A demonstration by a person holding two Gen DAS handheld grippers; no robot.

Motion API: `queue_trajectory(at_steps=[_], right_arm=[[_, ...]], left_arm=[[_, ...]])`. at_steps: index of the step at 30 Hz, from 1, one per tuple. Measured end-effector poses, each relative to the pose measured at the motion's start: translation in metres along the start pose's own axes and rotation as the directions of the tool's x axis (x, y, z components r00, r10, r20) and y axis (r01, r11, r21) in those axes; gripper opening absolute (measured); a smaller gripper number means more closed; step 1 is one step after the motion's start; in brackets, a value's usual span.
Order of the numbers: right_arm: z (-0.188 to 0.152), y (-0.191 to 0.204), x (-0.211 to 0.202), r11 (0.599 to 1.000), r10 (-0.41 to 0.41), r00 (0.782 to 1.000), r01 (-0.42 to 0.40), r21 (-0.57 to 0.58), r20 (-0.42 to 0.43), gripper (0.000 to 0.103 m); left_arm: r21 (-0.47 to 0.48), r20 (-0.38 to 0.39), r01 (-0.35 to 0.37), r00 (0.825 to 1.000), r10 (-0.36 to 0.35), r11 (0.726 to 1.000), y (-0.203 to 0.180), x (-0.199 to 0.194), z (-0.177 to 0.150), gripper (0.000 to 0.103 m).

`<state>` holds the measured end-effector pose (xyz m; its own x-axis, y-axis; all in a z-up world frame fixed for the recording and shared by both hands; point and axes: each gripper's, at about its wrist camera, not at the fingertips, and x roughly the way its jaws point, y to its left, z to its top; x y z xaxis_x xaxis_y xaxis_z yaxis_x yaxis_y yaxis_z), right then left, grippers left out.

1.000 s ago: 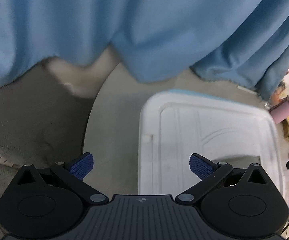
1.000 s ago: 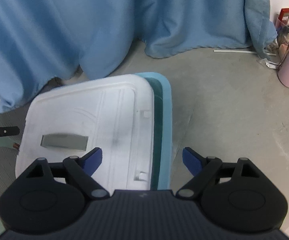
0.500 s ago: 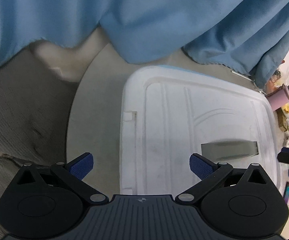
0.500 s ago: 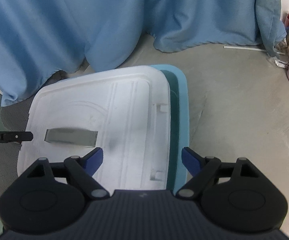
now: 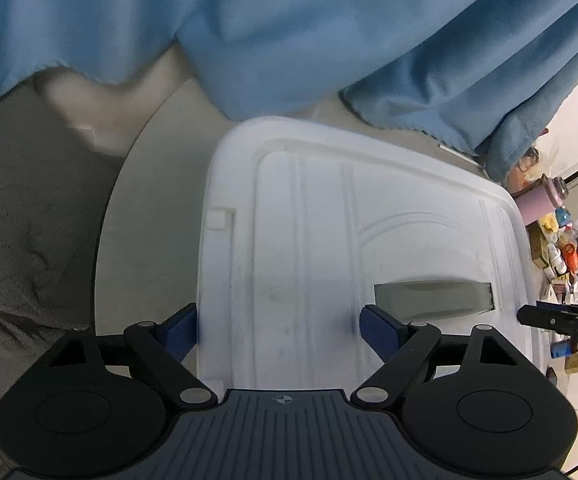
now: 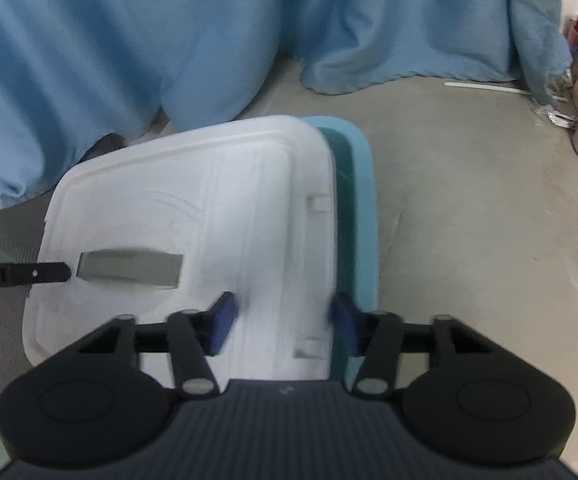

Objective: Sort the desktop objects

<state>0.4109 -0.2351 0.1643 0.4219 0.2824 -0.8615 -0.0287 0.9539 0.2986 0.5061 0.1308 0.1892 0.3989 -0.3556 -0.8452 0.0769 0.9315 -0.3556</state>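
Closing both claws on the white moulded plastic lid (image 5: 353,240), I am only at the start of the sorting. My left gripper (image 5: 279,330) stands half wide and its jaws are closing over the left edge of the lid; the left blue pad touches the outer rim, while the right pad seems just above the lid top, not yet pressing. My right gripper (image 6: 281,320) is narrower and also closing over the right edge, one pad on the top surface and the other at the rim, beside the light blue plastic storage box (image 6: 363,216). Whether these pads already press, I cannot tell.

The lid lies on the box, shifted a little to the left, so a strip of the blue box shows. The box stands on the grey table (image 6: 469,220), in front of the blue cloth (image 6: 169,40).

I judge that nothing is sorted yet. The small colourful objects (image 5: 561,248) lie well apart at the far right, near the pink tumbler (image 5: 537,200). The lid must first come off.
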Motion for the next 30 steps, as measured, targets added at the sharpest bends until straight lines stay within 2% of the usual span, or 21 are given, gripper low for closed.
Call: queue_trajectory(at_steps=[12, 21, 30], right_arm=[[0.003, 0.006, -0.007, 0.997, -0.061, 0.998, 0.062, -0.047, 0.019, 0.051], [0.008, -0.01, -0.011, 0.998, -0.065, 0.997, 0.065, -0.001, 0.028, 0.046], [0.015, -0.013, -0.012, 0.996, -0.087, 0.995, 0.087, 0.003, 0.041, 0.044]], left_arm=[[0.07, 0.042, -0.038, 0.999, 0.035, 0.997, -0.023, -0.015, 0.006, 0.08], [0.043, 0.024, -0.009, 1.0, 0.008, 0.999, -0.024, -0.006, 0.01, 0.08], [0.03, 0.026, -0.012, 1.0, 0.011, 0.999, -0.03, 0.001, 0.013, 0.08]])
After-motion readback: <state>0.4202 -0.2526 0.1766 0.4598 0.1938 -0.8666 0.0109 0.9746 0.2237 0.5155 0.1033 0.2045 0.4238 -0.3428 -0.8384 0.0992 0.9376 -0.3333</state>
